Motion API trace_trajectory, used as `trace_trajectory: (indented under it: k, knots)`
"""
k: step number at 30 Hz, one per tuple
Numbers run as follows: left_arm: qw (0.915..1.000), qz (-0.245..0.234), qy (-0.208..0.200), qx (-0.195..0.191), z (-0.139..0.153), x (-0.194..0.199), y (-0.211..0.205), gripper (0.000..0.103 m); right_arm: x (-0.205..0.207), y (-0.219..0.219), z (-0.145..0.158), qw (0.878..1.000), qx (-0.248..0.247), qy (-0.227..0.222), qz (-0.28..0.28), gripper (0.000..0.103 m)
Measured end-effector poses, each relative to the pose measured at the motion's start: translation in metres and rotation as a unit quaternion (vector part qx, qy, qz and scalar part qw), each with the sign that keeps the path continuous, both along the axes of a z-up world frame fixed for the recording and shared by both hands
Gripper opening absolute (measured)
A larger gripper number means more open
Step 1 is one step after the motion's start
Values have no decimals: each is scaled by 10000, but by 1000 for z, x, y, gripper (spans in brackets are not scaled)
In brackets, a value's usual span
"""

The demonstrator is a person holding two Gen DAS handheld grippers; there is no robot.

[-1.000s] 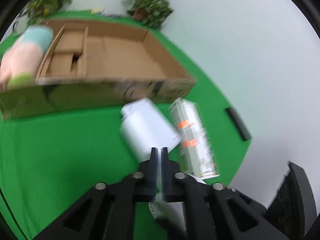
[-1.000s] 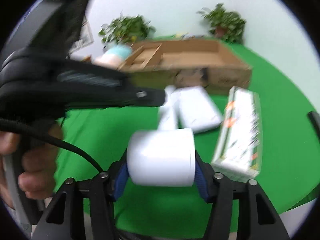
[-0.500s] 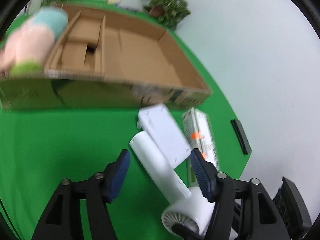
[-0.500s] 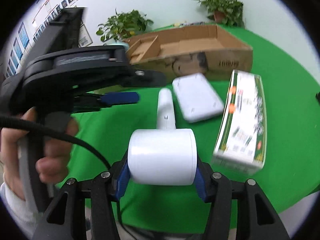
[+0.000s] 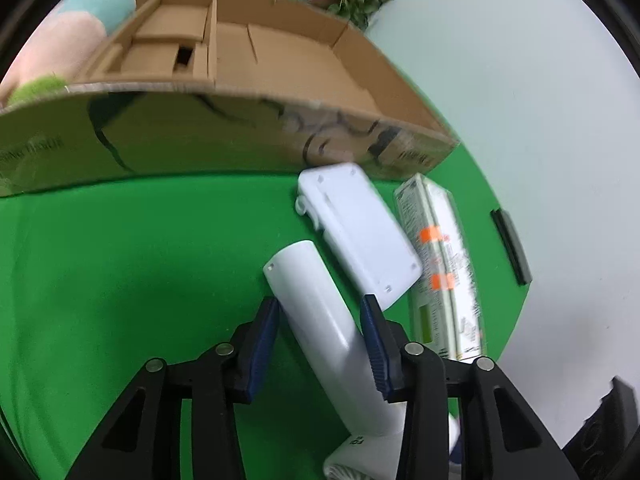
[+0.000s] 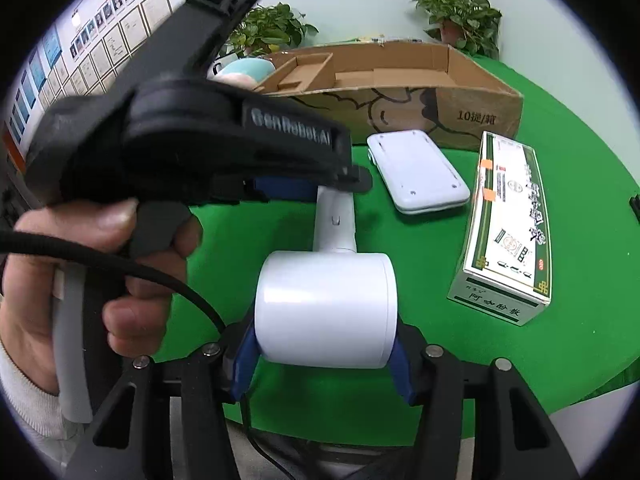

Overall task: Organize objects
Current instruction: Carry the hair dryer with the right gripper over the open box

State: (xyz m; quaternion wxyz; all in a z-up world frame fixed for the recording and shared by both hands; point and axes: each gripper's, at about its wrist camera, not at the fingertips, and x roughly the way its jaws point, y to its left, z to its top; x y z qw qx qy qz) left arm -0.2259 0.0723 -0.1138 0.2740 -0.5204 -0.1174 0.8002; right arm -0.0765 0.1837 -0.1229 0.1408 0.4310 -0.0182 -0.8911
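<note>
A white hair dryer lies over the green table [image 5: 120, 260]. Its barrel [image 6: 326, 312] sits between the blue pads of my right gripper [image 6: 324, 344], which is shut on it. The dryer's handle [image 5: 316, 312] points away toward the cardboard box [image 5: 240, 128]. My left gripper [image 5: 318, 304] straddles that handle and its jaws are closing. The right pad is at the handle's side, while a thin gap shows at the left pad. In the right wrist view a hand holds the left gripper [image 6: 332, 184] over the handle.
A flat white device [image 5: 360, 232] and a green-and-white medicine box [image 5: 444, 272] lie right of the handle, in front of the open box. A pastel plush toy [image 5: 60, 52] rests at the box's left end. A black bar [image 5: 512, 246] sits at the table's right edge.
My left gripper went from shut to wide open, came down over the dryer's handle, and has narrowed around it. The right gripper kept its hold on the barrel.
</note>
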Motion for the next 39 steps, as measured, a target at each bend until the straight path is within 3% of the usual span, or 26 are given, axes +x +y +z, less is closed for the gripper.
trace_trajectory:
  k: [3, 8, 11, 18, 26, 32, 39]
  knots:
    - [9988, 16, 401, 264, 35, 7, -5, 33, 0, 1, 8, 9998, -67, 179, -50, 54]
    - [9923, -130, 1172, 369, 92, 10, 2, 30, -12, 1, 32, 9979, -153, 614, -154, 54]
    - [9886, -135, 1434, 438, 117, 2, 4, 29, -20, -2, 47, 9959, -144, 882, -165, 54]
    - [9831, -126, 1784, 390, 160, -25, 4, 29, -75, -1, 74, 9942, -233, 1043, -82, 54]
    - [9788, -67, 2040, 178, 209, -82, 15, 29, -143, 7, 108, 9927, -376, 1148, 34, 54]
    - [9838, -12, 1795, 16, 209, -141, 17, 29, -195, 8, 105, 9959, -428, 759, 225, 54]
    - [9934, 16, 1122, -233, 150, -205, 19, 29, -238, 6, 67, 9980, -524, -89, 334, 54]
